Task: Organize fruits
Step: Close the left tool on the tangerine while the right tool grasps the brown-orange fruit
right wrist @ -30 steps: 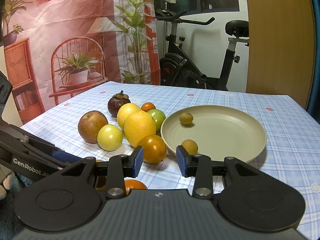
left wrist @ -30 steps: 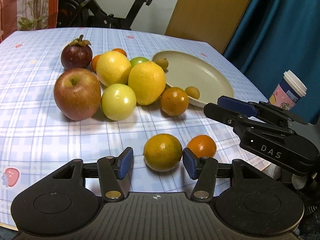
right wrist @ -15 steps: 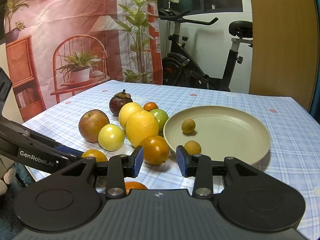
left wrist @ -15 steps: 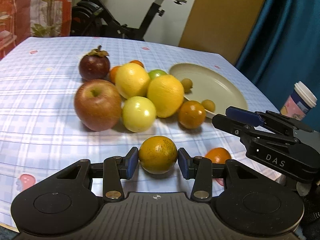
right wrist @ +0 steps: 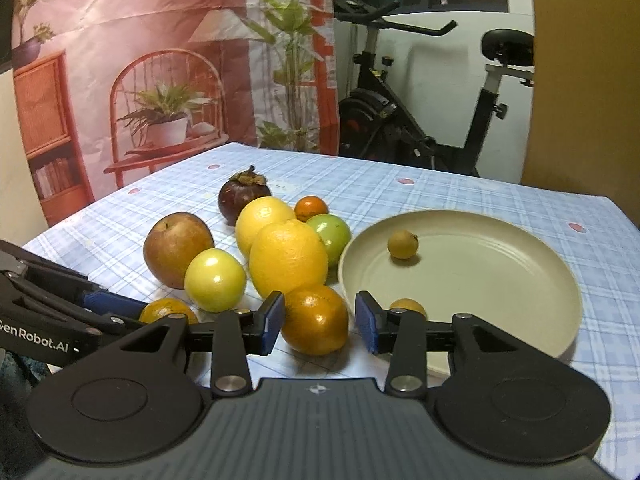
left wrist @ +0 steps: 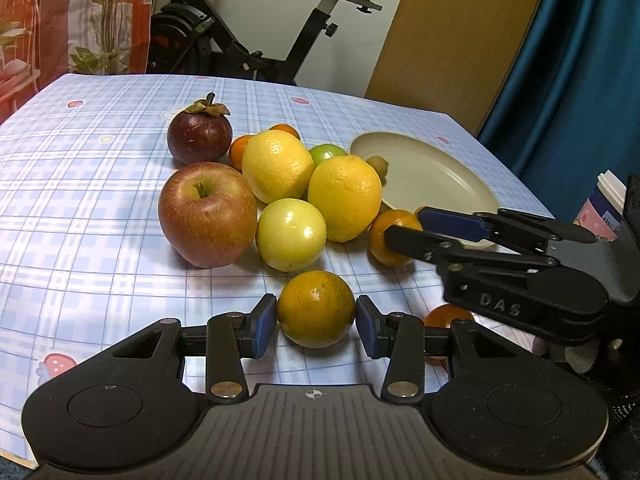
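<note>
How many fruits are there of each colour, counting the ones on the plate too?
Purple mangosteen: 1
Red apple: 1
Big yellow citrus: 2
Pale yellow fruit: 1
Green fruit: 1
Orange fruits: 5
Small brown fruits on the plate: 2
Total: 13

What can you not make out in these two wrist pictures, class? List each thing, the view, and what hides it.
- Small orange, left wrist view: mostly hidden behind the right claw's body.
- Small brown fruit at the plate's near rim, right wrist view: lower part covered by the claw finger.
- Paper cup, left wrist view: cut by the right claw's housing; print unreadable.
- Orange in the left claw, right wrist view: half hidden by claw arms.
</note>
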Demonstrator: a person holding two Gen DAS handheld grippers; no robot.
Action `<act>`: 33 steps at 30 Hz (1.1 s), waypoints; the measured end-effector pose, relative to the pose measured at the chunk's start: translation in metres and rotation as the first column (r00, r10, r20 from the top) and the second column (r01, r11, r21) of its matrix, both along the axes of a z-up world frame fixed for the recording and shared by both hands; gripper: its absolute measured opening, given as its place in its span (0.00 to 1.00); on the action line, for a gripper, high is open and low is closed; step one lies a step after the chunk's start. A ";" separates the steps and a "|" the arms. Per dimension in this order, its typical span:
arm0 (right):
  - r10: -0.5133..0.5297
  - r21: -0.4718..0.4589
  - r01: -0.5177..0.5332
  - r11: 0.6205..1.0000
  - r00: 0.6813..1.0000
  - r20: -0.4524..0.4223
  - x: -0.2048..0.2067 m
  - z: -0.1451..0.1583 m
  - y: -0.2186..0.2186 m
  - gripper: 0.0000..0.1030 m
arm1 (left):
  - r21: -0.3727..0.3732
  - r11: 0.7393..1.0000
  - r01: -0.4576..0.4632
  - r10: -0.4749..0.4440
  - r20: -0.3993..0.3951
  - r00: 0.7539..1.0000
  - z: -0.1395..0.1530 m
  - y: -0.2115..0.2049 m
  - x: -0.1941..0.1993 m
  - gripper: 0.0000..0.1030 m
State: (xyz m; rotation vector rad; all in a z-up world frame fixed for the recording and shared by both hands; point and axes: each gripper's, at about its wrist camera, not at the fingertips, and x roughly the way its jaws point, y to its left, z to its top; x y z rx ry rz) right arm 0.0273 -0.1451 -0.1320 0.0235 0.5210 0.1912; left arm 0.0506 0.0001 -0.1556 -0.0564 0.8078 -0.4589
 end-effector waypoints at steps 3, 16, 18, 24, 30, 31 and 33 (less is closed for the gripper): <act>0.025 -0.034 -0.026 0.999 1.000 -0.008 0.005 -0.002 0.007 0.44 | -0.004 1.000 0.000 0.000 -0.001 1.000 -0.001 0.000 0.001 0.44; 0.035 -0.122 -0.035 0.992 0.999 0.002 0.003 -0.007 0.019 0.44 | 0.006 1.000 0.003 -0.003 -0.005 1.000 -0.002 0.000 0.000 0.44; 0.034 -0.141 -0.033 0.989 0.999 0.004 0.005 -0.008 0.021 0.44 | 0.006 1.000 0.004 -0.004 -0.005 1.000 -0.002 0.000 0.001 0.44; 0.018 -0.157 -0.021 0.987 1.000 -0.019 0.011 -0.015 0.020 0.44 | 0.007 1.000 0.005 -0.005 -0.002 1.000 -0.003 -0.001 0.001 0.44; 0.036 -0.108 -0.036 0.994 0.999 -0.003 0.005 -0.013 0.014 0.43 | 0.005 1.000 0.012 -0.012 0.001 1.000 -0.002 -0.002 0.000 0.44; 0.036 -0.101 -0.035 0.994 0.999 0.006 0.003 -0.011 0.013 0.43 | 0.005 1.000 0.014 -0.014 0.007 1.000 -0.002 -0.002 -0.001 0.44; 0.036 -0.084 -0.034 0.996 0.999 0.024 -0.001 -0.008 0.011 0.43 | 0.001 1.000 0.019 -0.019 0.027 0.999 0.001 -0.003 -0.003 0.44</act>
